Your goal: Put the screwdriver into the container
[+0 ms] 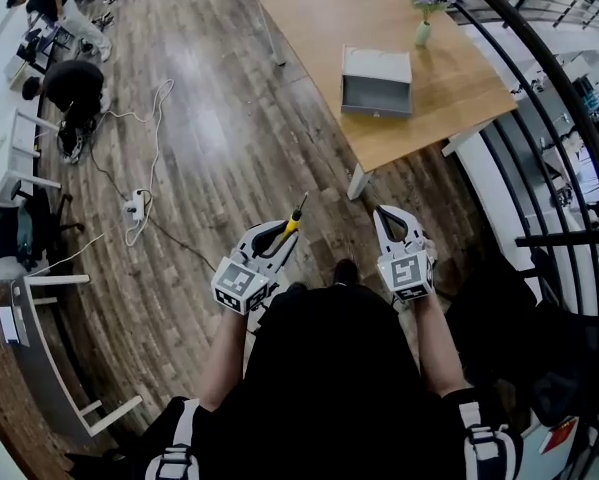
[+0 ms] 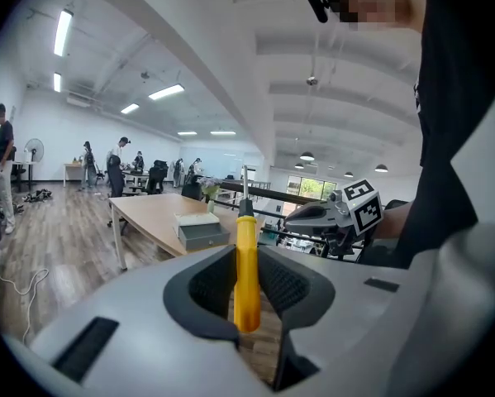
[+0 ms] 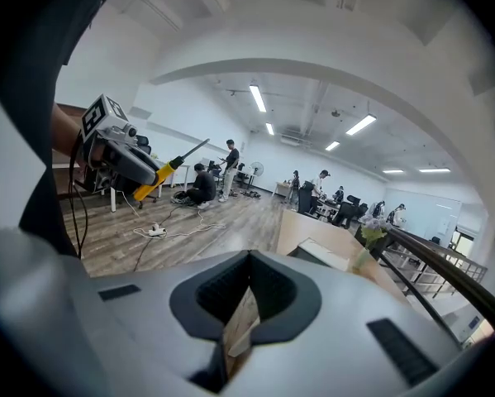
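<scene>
The wooden table stands ahead across the floor, with the grey container on it, well apart from both grippers. The left gripper has its jaws clamped on the yellow-handled screwdriver, shaft pointing forward. The right gripper has its jaws together, holding nothing.
</scene>
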`<act>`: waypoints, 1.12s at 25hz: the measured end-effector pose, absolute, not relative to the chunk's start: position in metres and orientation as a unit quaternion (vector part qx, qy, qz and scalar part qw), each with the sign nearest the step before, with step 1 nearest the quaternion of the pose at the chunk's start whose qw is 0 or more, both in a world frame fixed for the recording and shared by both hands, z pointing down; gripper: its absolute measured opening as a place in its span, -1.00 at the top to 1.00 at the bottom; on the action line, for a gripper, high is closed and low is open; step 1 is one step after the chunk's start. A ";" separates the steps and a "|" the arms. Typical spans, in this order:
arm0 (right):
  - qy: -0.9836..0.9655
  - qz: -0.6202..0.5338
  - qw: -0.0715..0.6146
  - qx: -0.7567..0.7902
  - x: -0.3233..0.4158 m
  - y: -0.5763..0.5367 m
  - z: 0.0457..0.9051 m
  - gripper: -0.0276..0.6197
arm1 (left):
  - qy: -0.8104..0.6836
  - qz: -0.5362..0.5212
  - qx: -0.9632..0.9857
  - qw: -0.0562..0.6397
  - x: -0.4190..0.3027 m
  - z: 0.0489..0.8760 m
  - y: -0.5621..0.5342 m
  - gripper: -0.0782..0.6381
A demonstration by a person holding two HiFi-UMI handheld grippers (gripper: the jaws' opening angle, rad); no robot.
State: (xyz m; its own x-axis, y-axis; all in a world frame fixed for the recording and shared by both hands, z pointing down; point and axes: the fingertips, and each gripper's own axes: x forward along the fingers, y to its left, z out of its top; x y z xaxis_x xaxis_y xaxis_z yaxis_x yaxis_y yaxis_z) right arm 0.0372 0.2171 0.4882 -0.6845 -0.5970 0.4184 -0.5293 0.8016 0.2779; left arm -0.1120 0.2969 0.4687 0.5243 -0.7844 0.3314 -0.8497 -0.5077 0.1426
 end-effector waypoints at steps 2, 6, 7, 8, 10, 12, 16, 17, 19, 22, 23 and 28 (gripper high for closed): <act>-0.917 -0.065 0.248 0.306 0.042 0.211 0.490 0.84 | -0.477 0.115 0.859 0.145 -0.107 0.470 0.290 0.52; -0.918 -0.064 0.245 0.306 0.058 0.203 0.494 0.84 | -0.478 0.115 0.860 0.137 -0.090 0.470 0.275 0.52; -0.918 -0.061 0.245 0.307 0.061 0.202 0.496 0.84 | -0.477 0.116 0.861 0.133 -0.086 0.469 0.271 0.52; -0.918 -0.058 0.245 0.306 0.064 0.201 0.499 0.84 | -0.475 0.117 0.862 0.129 -0.081 0.469 0.268 0.52; -0.918 -0.061 0.246 0.305 0.068 0.200 0.499 0.84 | -0.473 0.117 0.864 0.124 -0.074 0.467 0.263 0.52; -0.918 -0.064 0.247 0.303 0.071 0.199 0.499 0.84 | -0.472 0.116 0.865 0.122 -0.069 0.467 0.260 0.52; -0.918 -0.065 0.252 0.300 0.083 0.194 0.501 0.84 | -0.471 0.119 0.865 0.123 -0.059 0.469 0.257 0.52; -0.918 -0.066 0.252 0.300 0.085 0.192 0.501 0.84 | -0.471 0.119 0.865 0.124 -0.059 0.470 0.256 0.52; -0.917 -0.066 0.251 0.302 0.086 0.189 0.501 0.84 | -0.471 0.120 0.865 0.127 -0.060 0.473 0.255 0.52; -0.915 -0.057 0.254 0.308 0.087 0.185 0.506 0.84 | -0.470 0.122 0.864 0.135 -0.064 0.479 0.252 0.52; -0.914 -0.056 0.255 0.309 0.086 0.184 0.507 0.84 | -0.469 0.120 0.864 0.137 -0.065 0.481 0.250 0.52; -0.910 -0.058 0.267 0.313 0.087 0.171 0.512 0.84 | -0.458 0.119 0.869 0.144 -0.066 0.486 0.228 0.52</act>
State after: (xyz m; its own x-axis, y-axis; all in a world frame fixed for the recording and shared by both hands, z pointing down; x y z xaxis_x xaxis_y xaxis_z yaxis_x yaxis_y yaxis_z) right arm 0.0872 0.1714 0.5123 -0.6622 -0.5998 0.4493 -0.5377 0.7979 0.2727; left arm -0.0662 0.2282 0.4861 0.5527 -0.7617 0.3381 -0.8300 -0.5395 0.1415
